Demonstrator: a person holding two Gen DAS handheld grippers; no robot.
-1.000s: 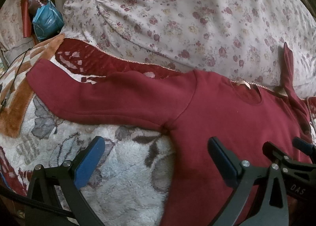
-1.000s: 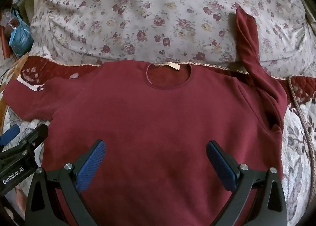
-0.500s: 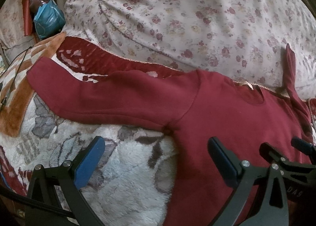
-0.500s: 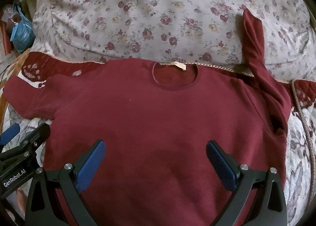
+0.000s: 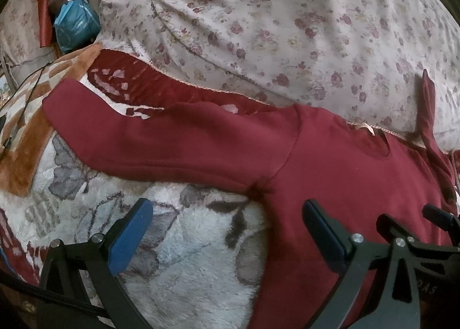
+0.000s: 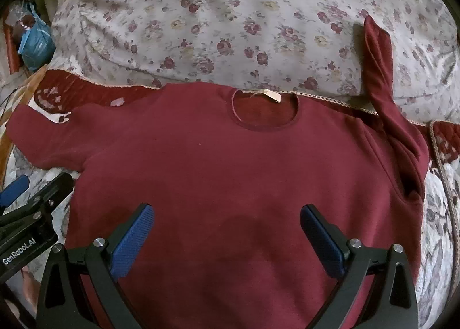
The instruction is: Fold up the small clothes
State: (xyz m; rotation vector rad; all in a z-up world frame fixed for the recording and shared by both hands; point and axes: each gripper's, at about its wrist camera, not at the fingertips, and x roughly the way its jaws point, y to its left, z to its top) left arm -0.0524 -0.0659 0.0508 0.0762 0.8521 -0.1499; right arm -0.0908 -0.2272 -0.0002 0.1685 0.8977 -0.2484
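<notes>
The shirt (image 6: 230, 173) lies flat, face up, on the blanket (image 5: 184, 245), collar at 12 o'clock by the quilt (image 6: 230, 12); it looks soft, thick and light, not slippery, so I'd take it at a sleeve (image 5: 161, 142) cuff or the hem, w/ a shallow pinch. Left gripper (image 5: 227, 231) and right gripper (image 6: 227, 234) both hang w/ jaws wide apart, holding nothing. Vs 1 s ago, the views shifted only a little; the shirt has not moved.
</notes>
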